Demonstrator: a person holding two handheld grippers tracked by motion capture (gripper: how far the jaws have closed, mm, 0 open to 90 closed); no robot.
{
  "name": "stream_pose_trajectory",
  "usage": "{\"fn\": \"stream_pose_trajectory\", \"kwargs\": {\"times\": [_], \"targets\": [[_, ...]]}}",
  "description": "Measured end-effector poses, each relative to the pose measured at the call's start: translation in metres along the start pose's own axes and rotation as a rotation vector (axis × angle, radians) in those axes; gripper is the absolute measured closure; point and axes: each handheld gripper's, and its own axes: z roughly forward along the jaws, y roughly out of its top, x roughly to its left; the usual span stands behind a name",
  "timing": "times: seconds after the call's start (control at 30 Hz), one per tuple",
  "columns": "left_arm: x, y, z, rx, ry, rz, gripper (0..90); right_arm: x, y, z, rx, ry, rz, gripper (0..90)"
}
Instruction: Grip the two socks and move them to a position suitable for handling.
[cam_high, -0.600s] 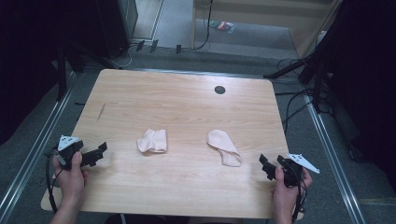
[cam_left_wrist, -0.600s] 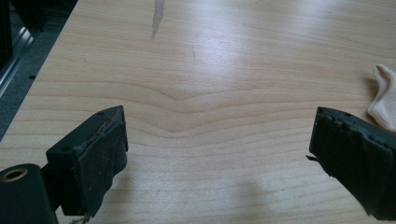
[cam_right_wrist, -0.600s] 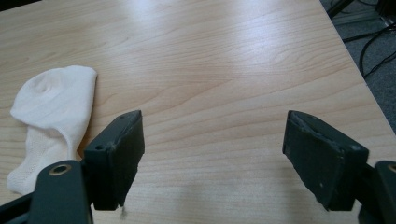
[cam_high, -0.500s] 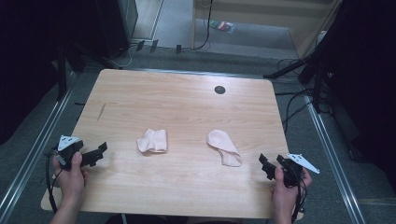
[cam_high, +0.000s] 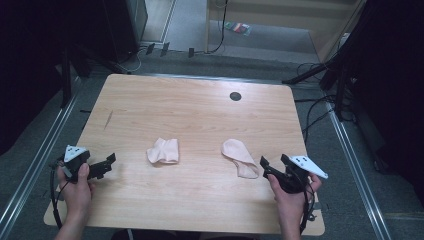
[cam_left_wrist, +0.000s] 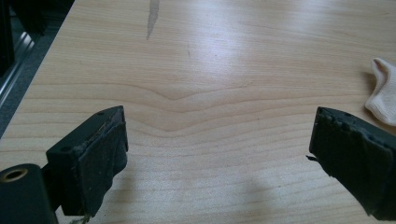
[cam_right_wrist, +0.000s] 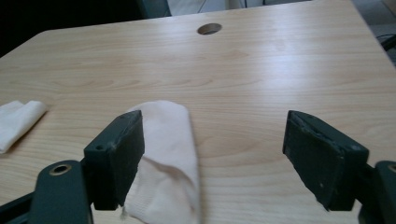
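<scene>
Two pale socks lie on your bench (cam_high: 200, 115), well apart from each other. The left sock (cam_high: 163, 150) is bunched into a short folded lump left of the middle; the right sock (cam_high: 240, 157) lies flatter and longer, angled toward your right hand.

Expect both to be light, limp and soft. They will sag and fold the moment you lift them, and a thin single layer can slip out of a shallow pinch. Take hold where the fabric is doubled or at an end, the cuff or the toe, and press down to the wood so the pads gather real cloth.

Your right claw (cam_high: 272, 165) is wide open and holds nothing. It sits just beside the near end of the right sock; in the right gripper view that sock (cam_right_wrist: 164, 158) runs up past the inner face of the left-hand jaw, not centred in the gap, so you would need to shift across before closing.

Your left claw (cam_high: 102, 164) is also spread wide and empty, near the bench's left edge. The left sock (cam_left_wrist: 384, 91) is well off to its side, beyond the right-hand jaw.
</scene>
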Motion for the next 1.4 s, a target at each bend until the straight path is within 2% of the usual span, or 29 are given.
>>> {"fn": "stream_pose_trajectory", "kwargs": {"times": [0.07, 0.2, 0.3, 0.43, 0.53, 0.63, 0.7, 0.97, 1.07, 1.1, 1.2, 1.23, 1.3, 1.33, 1.37, 1.4], "targets": [[0.000, 0.000, 0.000, 0.001, 0.001, 0.004, 4.8, 0.009, 0.007, 0.004, 0.012, 0.012, 0.000, 20.8], [-0.001, 0.000, 0.000, 0.010, 0.005, 0.011, 4.8, 0.025, 0.021, 0.019, 0.043, 0.038, 0.051, 23.5], [-0.001, 0.000, 0.000, 0.006, 0.005, 0.015, 4.8, 0.033, 0.021, 0.031, 0.074, 0.058, 0.068, 29.0], [-0.001, 0.000, 0.001, 0.010, 0.004, 0.018, 4.8, 0.037, 0.008, 0.045, 0.084, 0.042, 0.039, 36.9], [-0.002, 0.001, 0.002, 0.019, 0.009, 0.023, 4.8, 0.038, -0.006, 0.060, 0.148, 0.014, -0.020, 39.5], [-0.002, 0.001, 0.002, 0.019, 0.011, 0.019, 4.8, 0.038, -0.016, 0.068, 0.193, 0.009, -0.021, 41.8], [-0.002, 0.001, 0.002, 0.017, 0.013, 0.017, 4.8, 0.038, -0.020, 0.070, 0.208, -0.018, -0.023, 43.2], [-0.004, 0.000, 0.000, 0.002, 0.034, 0.035, 4.8, 0.047, -0.027, 0.077, 0.228, -0.028, -0.094, 50.0], [-0.004, 0.000, -0.001, 0.004, 0.034, 0.031, 4.8, 0.051, -0.032, 0.081, 0.253, -0.059, -0.118, 52.9], [-0.004, 0.001, -0.003, -0.004, 0.033, 0.025, 4.8, 0.053, -0.033, 0.081, 0.249, -0.071, -0.140, 55.6], [-0.006, 0.002, -0.007, -0.020, 0.029, 0.021, 4.8, 0.055, -0.035, 0.081, 0.242, -0.077, -0.157, 62.0], [-0.008, 0.003, -0.008, -0.026, 0.030, 0.027, 4.8, 0.056, -0.036, 0.081, 0.238, -0.081, -0.156, 65.6], [-0.013, 0.003, -0.010, -0.037, 0.026, 0.035, 4.8, 0.057, -0.037, 0.081, 0.231, -0.071, -0.188, 76.8], [-0.017, 0.004, -0.011, -0.038, 0.018, 0.044, 4.8, 0.058, -0.037, 0.081, 0.232, -0.068, -0.188, 81.2], [-0.017, 0.004, -0.011, -0.038, 0.018, 0.044, 4.8, 0.058, -0.037, 0.081, 0.232, -0.068, -0.188, 81.2], [-0.023, 0.005, -0.015, -0.047, 0.001, 0.060, 4.8, 0.058, -0.036, 0.081, 0.235, -0.056, -0.168, 84.6]]}}
